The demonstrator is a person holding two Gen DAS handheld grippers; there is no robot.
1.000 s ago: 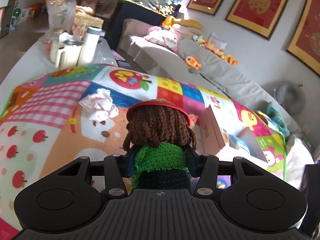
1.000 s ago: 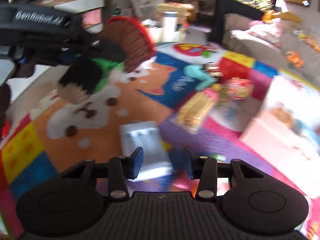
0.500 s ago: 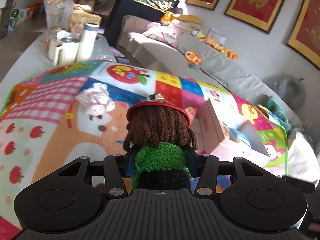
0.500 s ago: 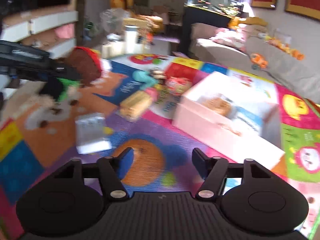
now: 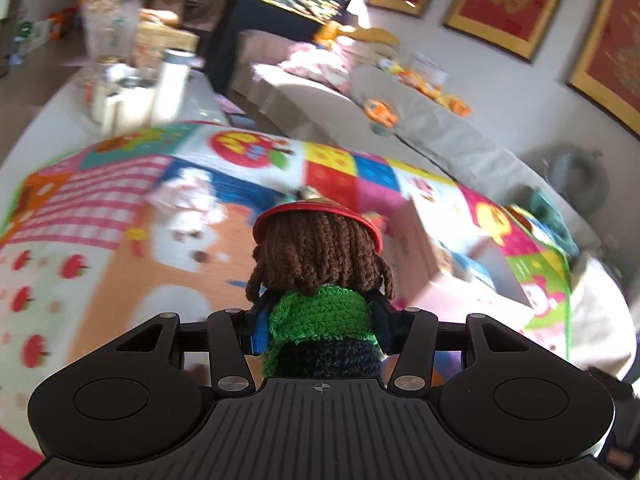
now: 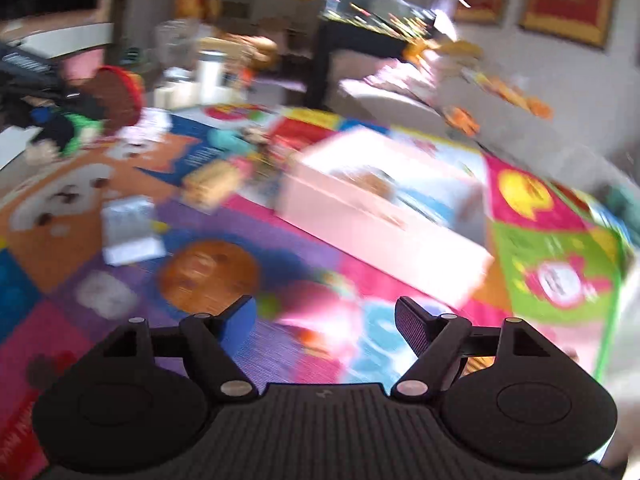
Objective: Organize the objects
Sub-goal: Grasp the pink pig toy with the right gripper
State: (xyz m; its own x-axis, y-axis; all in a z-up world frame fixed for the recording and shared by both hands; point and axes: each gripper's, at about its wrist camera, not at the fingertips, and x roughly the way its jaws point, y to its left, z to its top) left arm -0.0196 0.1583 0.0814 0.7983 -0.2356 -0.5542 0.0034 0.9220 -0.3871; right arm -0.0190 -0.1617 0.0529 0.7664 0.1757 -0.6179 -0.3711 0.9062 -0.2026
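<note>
Bright patchwork mat covered the table, with a sofa behind it along a wall of red framed pictures. Above the mat, the left gripper pinched a crocheted doll by its green body, the red-brimmed head pointing forward. The right gripper hung spread wide with nothing between its fingers, near a pink box standing open on the mat. A silver packet lay left of it.

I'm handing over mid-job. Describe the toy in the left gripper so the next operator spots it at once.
Above the colourful patchwork play mat, look between the left gripper's fingers. Clamped there is a crocheted yarn doll with brown braided hair, red hat brim and green top; it is the only thing held off the mat.
</note>
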